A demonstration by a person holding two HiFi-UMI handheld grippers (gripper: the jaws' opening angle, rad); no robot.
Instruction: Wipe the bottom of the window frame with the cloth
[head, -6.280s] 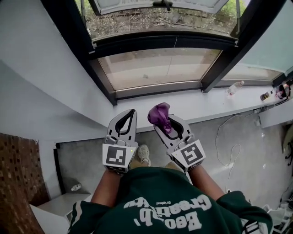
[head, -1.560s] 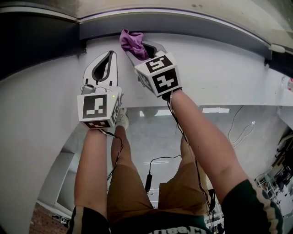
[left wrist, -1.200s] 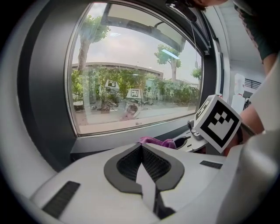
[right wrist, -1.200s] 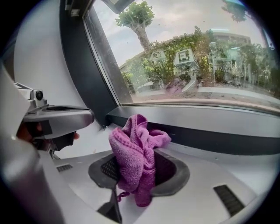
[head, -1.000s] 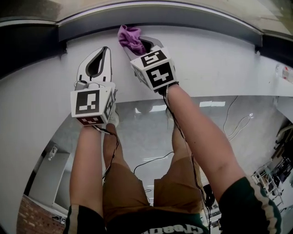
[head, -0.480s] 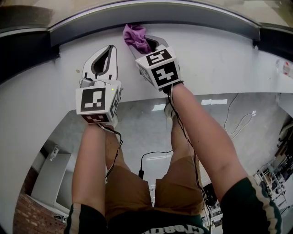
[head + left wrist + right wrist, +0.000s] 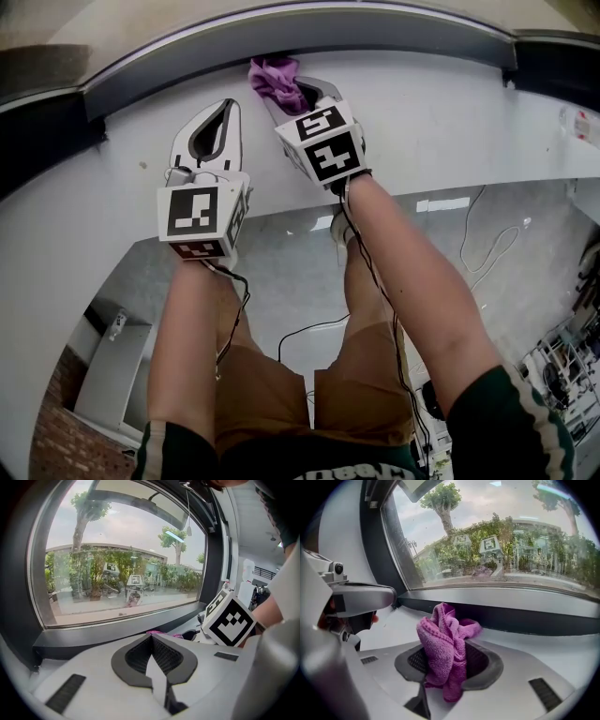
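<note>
1. The right gripper (image 7: 292, 94) is pinching the purple cloth (image 7: 443, 648) between its jaws, with a bunched wad sticking out beyond the tips and a short tail hanging on the near side
2. The left gripper (image 7: 228, 108) is holding its jaws pressed together with nothing between them; it is resting just left of the right one, over the white sill (image 7: 450, 103), and is carrying nothing
3. The bottom of the window frame (image 7: 375, 33) is lying straight ahead of the cloth, on the far side of the sill; the wad is sitting right at the dark rail's near edge, though whether it is actually pressing on it is hard to tell
4. The rail's long axis is running left to right, across the line of the jaws, so the wipe is likely going to be a sideways sweep along it, with most of the rail stretching away to the right
5. The right gripper is the nearer one to the rail and is the one placed to do the wiping
6. No container is playing any part here
</note>
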